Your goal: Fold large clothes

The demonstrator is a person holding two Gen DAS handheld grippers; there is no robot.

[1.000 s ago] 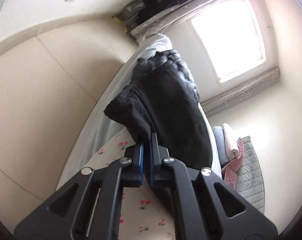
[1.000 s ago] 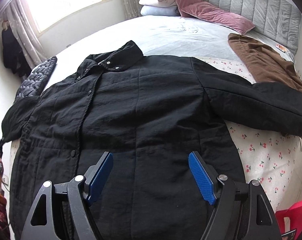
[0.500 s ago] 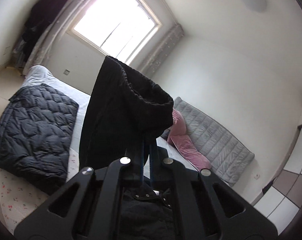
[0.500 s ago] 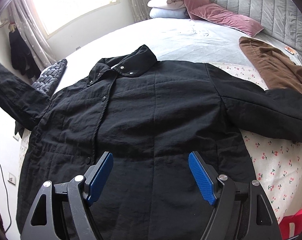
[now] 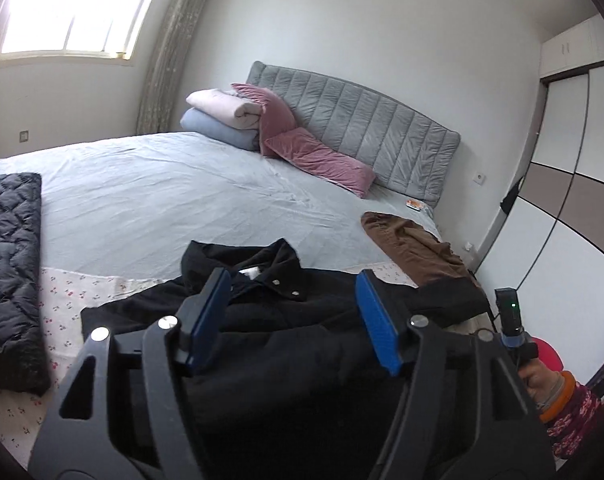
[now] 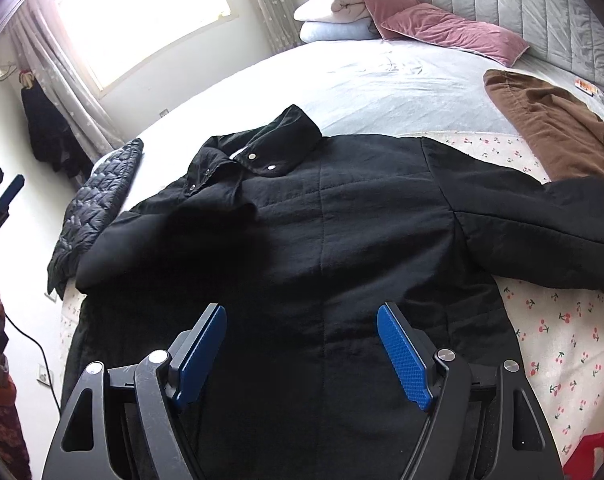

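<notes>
Black coat [image 6: 322, 248], spread front-up across the foot of the bed [image 6: 402, 80], collar [image 6: 270, 148] toward the headboard. Its sleeve [image 6: 162, 236] on my left side lies folded inward over the chest, the cuff end near the snap placket; the opposite sleeve [image 6: 542, 232] lies stretched outward over the cherry-print sheet [image 6: 562, 320], its far end beside a brown garment [image 6: 550, 128]. My left tool [image 5: 290, 320] hovers above the coat near the collar, its blue pads [image 5: 376, 332] spread wide and holding nothing. My right tool [image 6: 302, 354] hangs over the lower body of the coat, likewise wide open and empty. I judge the step in hand to be the sleeve folds: one sleeve is in, one is not yet done, so the task is at an early stage. The next move, as I read it, calls for my right tool to travel out toward the extended sleeve, close on the fabric near the cuff, and carry it across the chest to lie over or beside the first sleeve; the padded cloth looks thick, so a firm bite on a single layer would be needed. A quilted dark garment [image 6: 94, 208] lies at the bed's left edge, partly under the coat's shoulder, and pink pillows [image 6: 442, 28] with folded bedding [image 6: 334, 16] sit well apart at the head.
</notes>
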